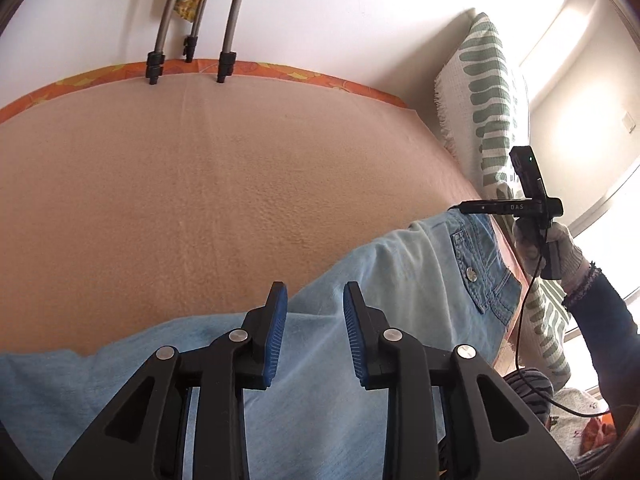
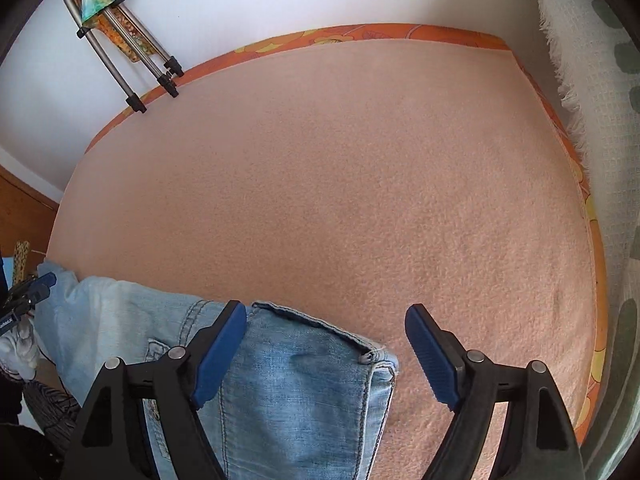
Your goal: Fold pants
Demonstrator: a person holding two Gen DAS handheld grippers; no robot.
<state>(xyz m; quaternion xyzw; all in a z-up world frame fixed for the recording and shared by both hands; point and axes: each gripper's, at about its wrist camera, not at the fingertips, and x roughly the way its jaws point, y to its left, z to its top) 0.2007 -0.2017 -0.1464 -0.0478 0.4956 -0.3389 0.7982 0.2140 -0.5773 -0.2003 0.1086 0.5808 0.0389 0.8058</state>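
Light blue denim pants [image 1: 360,280] lie flat along the near edge of a peach blanket [image 1: 200,180]. My left gripper [image 1: 315,294] hovers open over the leg part, nothing between its blue pads. The waistband with a pocket and a metal button [image 1: 472,274] lies at the right. In the right wrist view the waistband end of the pants [image 2: 304,360] lies under my open right gripper [image 2: 326,316], its left finger [image 2: 224,340] over the denim. The right gripper's body [image 1: 528,200] shows in the left wrist view, held in a gloved hand.
The peach blanket [image 2: 340,180] covers a bed with an orange patterned border [image 2: 400,32]. A white and green fringed throw [image 1: 488,120] hangs at the right. Tripod legs [image 1: 224,48] stand at the far edge against a white wall.
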